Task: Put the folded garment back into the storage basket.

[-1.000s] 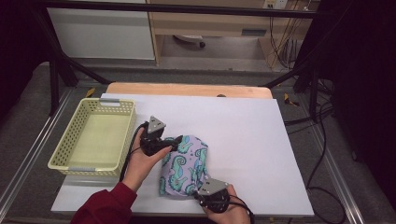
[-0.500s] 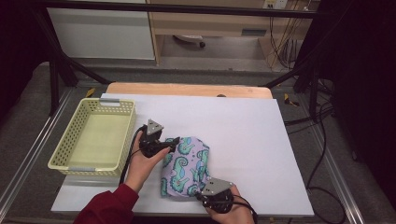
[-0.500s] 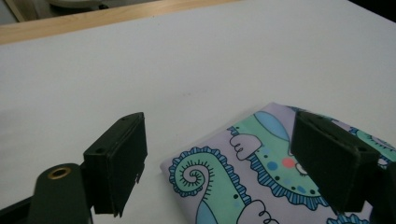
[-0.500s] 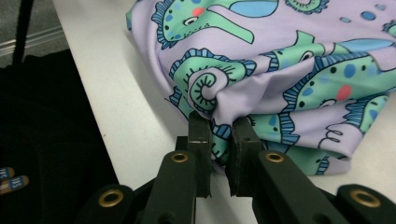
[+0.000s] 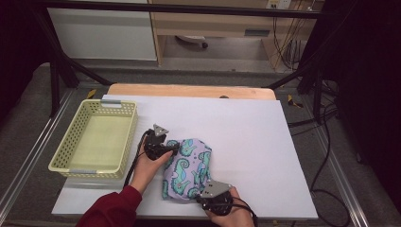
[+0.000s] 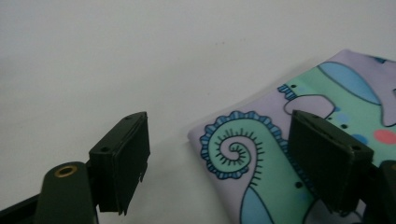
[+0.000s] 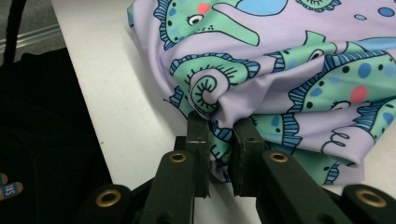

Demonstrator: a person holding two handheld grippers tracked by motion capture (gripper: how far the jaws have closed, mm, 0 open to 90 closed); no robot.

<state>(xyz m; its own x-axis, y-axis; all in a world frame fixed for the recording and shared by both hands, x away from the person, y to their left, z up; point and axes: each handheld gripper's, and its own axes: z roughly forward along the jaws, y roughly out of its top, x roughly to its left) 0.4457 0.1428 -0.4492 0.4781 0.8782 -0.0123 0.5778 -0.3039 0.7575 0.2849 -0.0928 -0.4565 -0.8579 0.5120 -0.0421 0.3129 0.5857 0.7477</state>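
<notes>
Right gripper view: right gripper (image 7: 219, 140) fingers clamped on a bunched fold of the seahorse cloth (image 7: 289, 70). Left gripper view: left gripper (image 6: 219, 163) fingers have just been closing a little but stand wide, straddling the cloth's corner w/o pressing it. High view adds the yellow basket (image 5: 61, 163) on the white surface (image 5: 265, 137).

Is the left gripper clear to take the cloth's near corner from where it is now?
Probably yes: the left gripper has its jaws open astride the cloth's corner, with bare table around it.
</notes>
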